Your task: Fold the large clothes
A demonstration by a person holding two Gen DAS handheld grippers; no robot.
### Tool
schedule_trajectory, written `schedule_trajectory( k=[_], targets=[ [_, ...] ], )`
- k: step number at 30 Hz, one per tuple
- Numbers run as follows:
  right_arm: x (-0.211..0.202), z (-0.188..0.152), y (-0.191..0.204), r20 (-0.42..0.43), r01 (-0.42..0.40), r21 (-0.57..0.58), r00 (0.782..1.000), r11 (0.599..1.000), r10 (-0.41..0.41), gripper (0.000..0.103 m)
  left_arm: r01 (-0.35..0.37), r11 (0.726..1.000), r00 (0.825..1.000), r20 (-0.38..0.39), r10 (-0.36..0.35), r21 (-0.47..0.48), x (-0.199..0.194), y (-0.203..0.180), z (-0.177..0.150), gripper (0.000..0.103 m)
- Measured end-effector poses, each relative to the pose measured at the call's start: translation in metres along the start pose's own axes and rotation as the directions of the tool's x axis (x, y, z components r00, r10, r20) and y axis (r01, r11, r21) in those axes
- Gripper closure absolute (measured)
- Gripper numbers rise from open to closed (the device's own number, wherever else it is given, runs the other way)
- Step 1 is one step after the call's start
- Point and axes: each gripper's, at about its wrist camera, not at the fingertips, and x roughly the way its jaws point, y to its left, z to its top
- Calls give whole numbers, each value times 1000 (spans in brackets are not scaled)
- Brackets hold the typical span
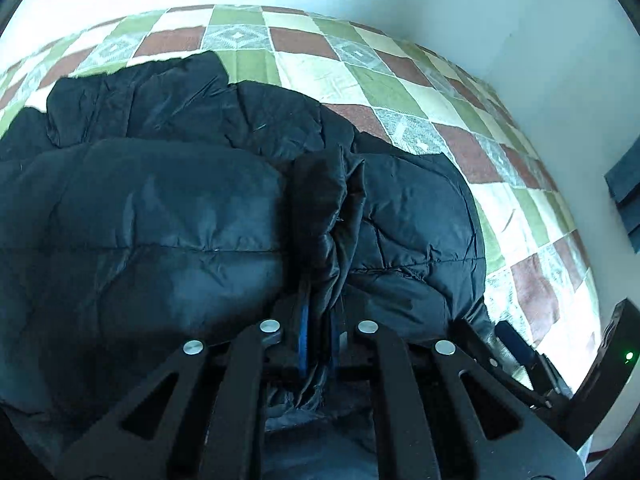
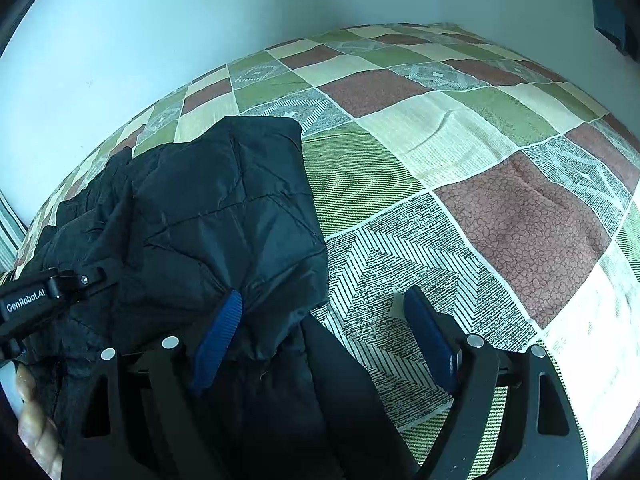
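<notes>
Working across the patchwork bedspread point(image 2: 460, 136), I have plenty of bare quilt to my right and ahead, while the pale wall point(image 2: 160, 20) closes off the far side, so any swing has to go toward the open squares. The black puffer jacket point(image 1: 160, 208) lies heaped on the left part of the bed, one quilted panel already doubled over the bulk; its far edge stops short of the wall. My left gripper point(image 1: 318, 344) is pinched nearly closed on a bunched fold of the jacket, the dark fabric gathered between the blue pads point(image 1: 304, 332), which I judge is how I carry that edge over for the next fold. My right gripper point(image 2: 324, 332) stands wide apart, gripping nothing: its left pad rests against the jacket's lower corner point(image 2: 280, 280), the right pad sits over bare quilt. I read that as waiting to take the free corner. A hand point(image 2: 32, 420) shows at the lower left edge.
</notes>
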Motion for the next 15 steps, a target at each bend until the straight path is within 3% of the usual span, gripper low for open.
schedule_trajectory(
  k=[2, 4, 6, 10, 15],
  targets=[
    [0, 0, 0, 1, 0, 0, 1000, 1000, 0, 21, 7, 999, 1000, 6, -8, 38, -8, -7, -2, 83],
    [0, -1, 1, 2, 1, 0, 1000, 1000, -1, 21, 21, 998, 1000, 15, -22, 60, -21, -10, -5, 65],
    [0, -1, 1, 2, 2, -1, 1000, 1000, -2, 21, 20, 997, 999, 43, -24, 80, -43, -8, -10, 57],
    [-1, -1, 1, 4, 3, -2, 1000, 1000, -3, 21, -15, 997, 996, 93, 7, 80, -82, 19, -19, 57],
    [-12, 4, 5, -2, 36, -18, 999, 999, -36, 22, -149, 988, 981, 120, 152, -28, -122, 106, -32, 57]
  ],
)
